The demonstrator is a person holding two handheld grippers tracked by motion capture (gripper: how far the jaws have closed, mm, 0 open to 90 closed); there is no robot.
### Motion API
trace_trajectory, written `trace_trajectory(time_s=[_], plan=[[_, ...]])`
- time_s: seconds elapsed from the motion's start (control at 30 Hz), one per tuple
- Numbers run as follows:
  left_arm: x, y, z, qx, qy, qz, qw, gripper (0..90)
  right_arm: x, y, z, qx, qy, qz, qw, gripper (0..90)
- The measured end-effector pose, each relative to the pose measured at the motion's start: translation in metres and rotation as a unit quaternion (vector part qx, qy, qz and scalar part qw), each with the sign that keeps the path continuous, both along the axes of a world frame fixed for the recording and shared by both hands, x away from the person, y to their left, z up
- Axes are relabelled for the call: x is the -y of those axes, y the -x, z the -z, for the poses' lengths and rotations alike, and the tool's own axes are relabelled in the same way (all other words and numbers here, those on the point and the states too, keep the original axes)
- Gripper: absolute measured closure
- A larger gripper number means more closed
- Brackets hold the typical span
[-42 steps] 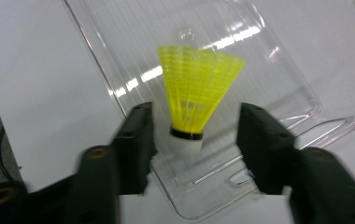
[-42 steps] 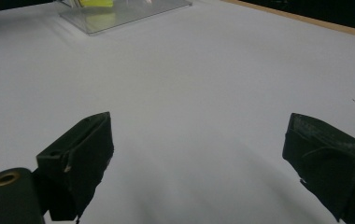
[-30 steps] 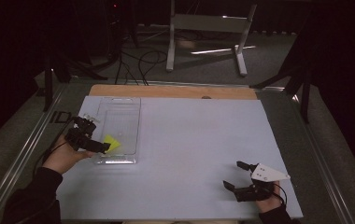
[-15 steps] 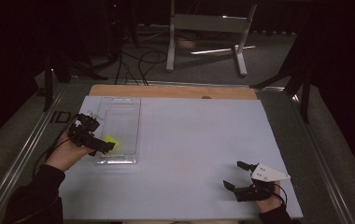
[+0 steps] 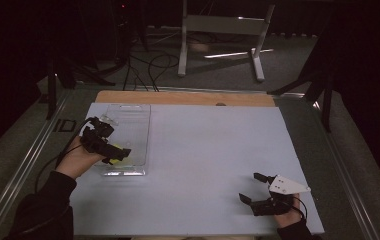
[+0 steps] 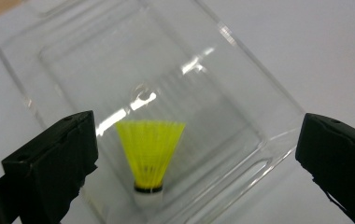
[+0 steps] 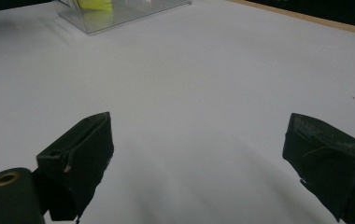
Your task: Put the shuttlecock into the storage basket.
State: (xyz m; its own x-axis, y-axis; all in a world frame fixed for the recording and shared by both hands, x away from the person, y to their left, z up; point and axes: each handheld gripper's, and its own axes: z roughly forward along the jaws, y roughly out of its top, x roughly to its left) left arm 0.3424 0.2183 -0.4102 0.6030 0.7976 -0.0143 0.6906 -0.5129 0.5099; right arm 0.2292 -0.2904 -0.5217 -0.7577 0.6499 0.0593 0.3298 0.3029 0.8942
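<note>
1. Clear plastic tray (image 5: 128, 127) lies left of centre in the high view on the white table (image 5: 203, 150); nothing obstructs it.
2. Yellow shuttlecock (image 6: 150, 151) rests inside the tray's near end.
3. Left gripper (image 5: 109, 150), jaws spread, hangs over it; earlier it pinched the shuttlecock.
4. Right gripper (image 5: 255, 189), lower right, spread, unmoved.

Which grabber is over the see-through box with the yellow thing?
The left gripper, above the clear tray; the right gripper sits over bare table.
</note>
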Motion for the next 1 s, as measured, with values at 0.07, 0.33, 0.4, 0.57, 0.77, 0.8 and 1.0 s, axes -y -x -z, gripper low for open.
trace_trajectory(time_s=[0.07, 0.33, 0.4, 0.57, 0.77, 0.8, 1.0], plan=[[0.005, -0.001, -0.001, 0.010, 0.009, 0.003, 0.9999, 0.1, 0.000, 0.000, 0.000, 0.000, 0.000, 0.001, 1.0000, 8.8], [0.026, -0.003, -0.004, 0.017, 0.021, 0.030, 0.9992, 0.1, 0.000, 0.000, 0.000, 0.000, 0.001, 0.000, 1.0000, 8.8], [0.031, -0.003, -0.007, 0.018, 0.025, 0.036, 0.9989, 0.1, 0.000, 0.000, 0.000, 0.000, 0.001, 0.000, 1.0000, 8.8], [0.043, -0.003, -0.014, 0.026, 0.037, 0.052, 0.9976, 0.1, 0.000, 0.000, 0.000, -0.001, 0.001, 0.001, 1.0000, 8.8], [0.060, -0.002, -0.019, 0.030, 0.050, 0.082, 0.9949, 0.1, 0.000, 0.000, -0.001, 0.000, 0.001, 0.000, 1.0000, 8.8], [0.063, -0.001, -0.019, 0.030, 0.054, 0.089, 0.9941, 0.1, 0.000, 0.000, -0.001, 0.000, 0.001, 0.000, 1.0000, 8.8], [0.080, 0.001, -0.017, 0.030, 0.065, 0.119, 0.9903, 0.1, 0.000, 0.001, -0.001, 0.000, 0.001, -0.001, 1.0000, 8.8]])
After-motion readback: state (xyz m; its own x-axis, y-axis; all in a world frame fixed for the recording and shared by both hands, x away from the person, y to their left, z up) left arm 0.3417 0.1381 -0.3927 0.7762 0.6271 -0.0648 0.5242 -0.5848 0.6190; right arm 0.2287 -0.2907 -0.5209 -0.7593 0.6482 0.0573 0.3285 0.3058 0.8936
